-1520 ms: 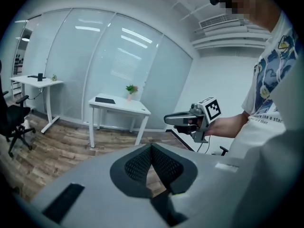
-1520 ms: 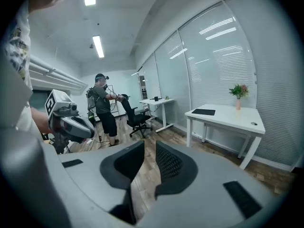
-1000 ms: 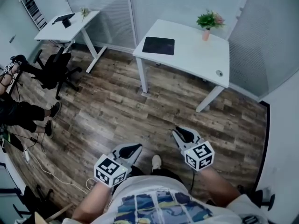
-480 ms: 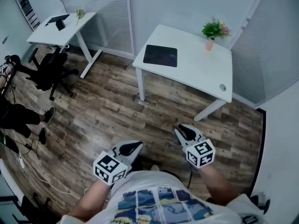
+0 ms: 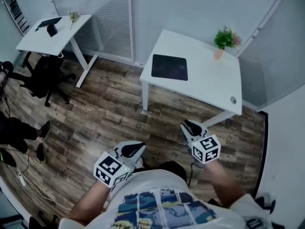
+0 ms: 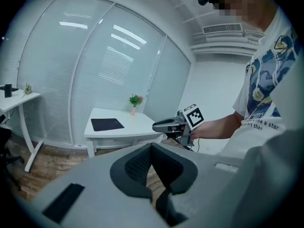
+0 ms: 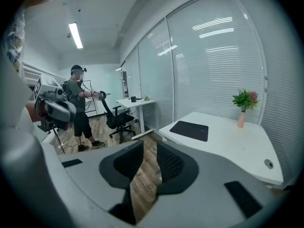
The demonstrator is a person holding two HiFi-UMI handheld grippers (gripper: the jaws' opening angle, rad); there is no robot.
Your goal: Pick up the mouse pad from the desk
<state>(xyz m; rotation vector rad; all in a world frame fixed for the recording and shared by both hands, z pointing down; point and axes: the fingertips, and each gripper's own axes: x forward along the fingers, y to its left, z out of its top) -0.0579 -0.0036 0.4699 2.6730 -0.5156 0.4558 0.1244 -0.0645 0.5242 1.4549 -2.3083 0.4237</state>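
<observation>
A black mouse pad lies flat near the left end of the white desk; it also shows in the left gripper view and the right gripper view. Both grippers hang over the wood floor, well short of the desk. My left gripper has its tips meeting, shut on nothing. My right gripper stands open: its jaws have just been opening, and only floor shows through the gap.
A potted plant in a pink vase stands at the desk's far side, and a cable hole sits near its right corner. A second desk, an office chair and another person's legs are at the left. Blinded glass walls stand behind.
The person has walked towards the desk, which now sits lower and closer in the head view. Both grippers came forward with the body. The right jaws parted a little.
</observation>
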